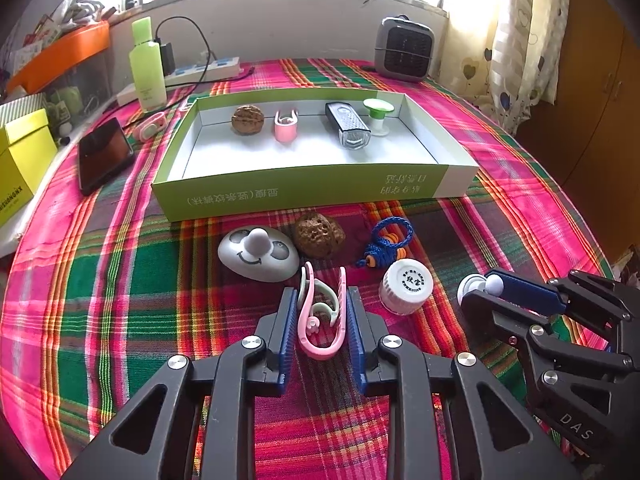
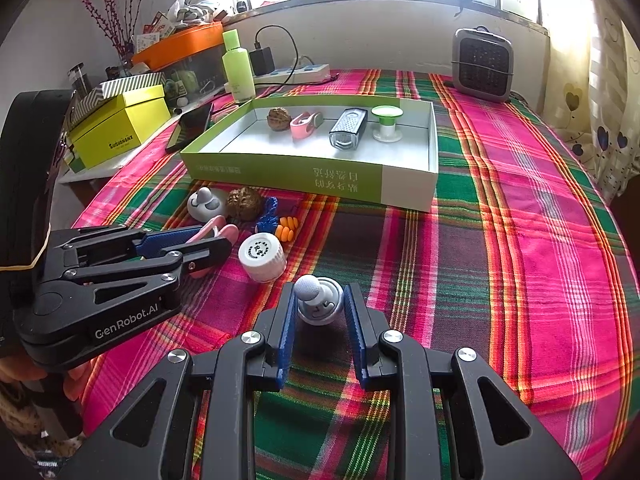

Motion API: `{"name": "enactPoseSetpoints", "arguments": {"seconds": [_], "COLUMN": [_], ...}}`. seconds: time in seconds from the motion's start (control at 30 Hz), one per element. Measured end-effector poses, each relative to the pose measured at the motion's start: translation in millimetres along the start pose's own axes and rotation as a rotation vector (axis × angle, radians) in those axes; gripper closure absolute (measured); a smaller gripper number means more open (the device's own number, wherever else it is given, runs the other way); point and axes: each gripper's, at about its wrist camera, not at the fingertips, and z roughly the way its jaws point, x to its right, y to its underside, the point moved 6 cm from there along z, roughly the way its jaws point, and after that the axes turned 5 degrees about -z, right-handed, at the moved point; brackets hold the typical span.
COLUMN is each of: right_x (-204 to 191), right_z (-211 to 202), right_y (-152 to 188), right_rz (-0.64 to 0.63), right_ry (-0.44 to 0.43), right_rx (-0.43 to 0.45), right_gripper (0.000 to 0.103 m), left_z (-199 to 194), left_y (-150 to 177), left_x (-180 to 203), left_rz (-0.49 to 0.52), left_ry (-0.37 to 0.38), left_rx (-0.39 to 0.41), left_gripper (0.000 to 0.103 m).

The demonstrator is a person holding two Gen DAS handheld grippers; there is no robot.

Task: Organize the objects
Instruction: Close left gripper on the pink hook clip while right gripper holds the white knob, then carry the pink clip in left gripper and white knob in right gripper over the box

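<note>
The left gripper (image 1: 322, 312) pinches a pink clip (image 1: 320, 316) between its blue pads on the plaid cloth (image 1: 132, 264). The right gripper (image 2: 320, 312) clamps a small white knobbed holder (image 2: 320, 304). The green tray (image 1: 304, 194) lies at twelve o'clock from both, the white cap (image 1: 406, 286) between them.

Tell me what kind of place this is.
Most likely a room in a home: a table under a plaid cloth by a window with patterned curtains, with a small heater and a power strip at the back.
</note>
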Motion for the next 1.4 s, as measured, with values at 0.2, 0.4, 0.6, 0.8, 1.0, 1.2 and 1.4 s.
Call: {"name": "enactPoseSetpoints", "arguments": {"seconds": [0.2,0.4,0.6,0.8,1.0,1.2,1.4], "right_x": [-3,-6,-7,-8,-8,-8,-10], "right_z": [-2,-5,-7,-9,-12,-15,-13], "right_y": [-4,-10,-15,-21,-29,-42,-54], "right_rz": [-0.004,-0.012,-0.014,-0.018,-0.021,-0.018,-0.031], "right_ry": [-0.001,-0.005,-0.003,-0.004,-0.004,-0.014,-0.015], "right_rx": [0.011,0.026,0.036,0.049,0.069,0.094,0.106], "right_gripper": [0.078,0.078,0.078,0.078,0.078,0.078,0.078], "left_z": [-2,-11,-18,-21,-27,-30,-30], "left_y": [0,-3,-9,-14,-20,-29,-40], "left_x": [1,0,-1,-1,-5,-9,-14], "left_rz": [0.001,0.004,0.002,0.004,-0.013,-0.03,-0.035], "left_ry": [0.0,0.004,0.007,0.011,0.022,0.037,0.03], "left_rx": [0.005,0.024,0.043,0.057,0.08,0.09,0.102], "left_gripper": [0.081,0.081,0.081,0.081,0.081,0.081,0.081]}}
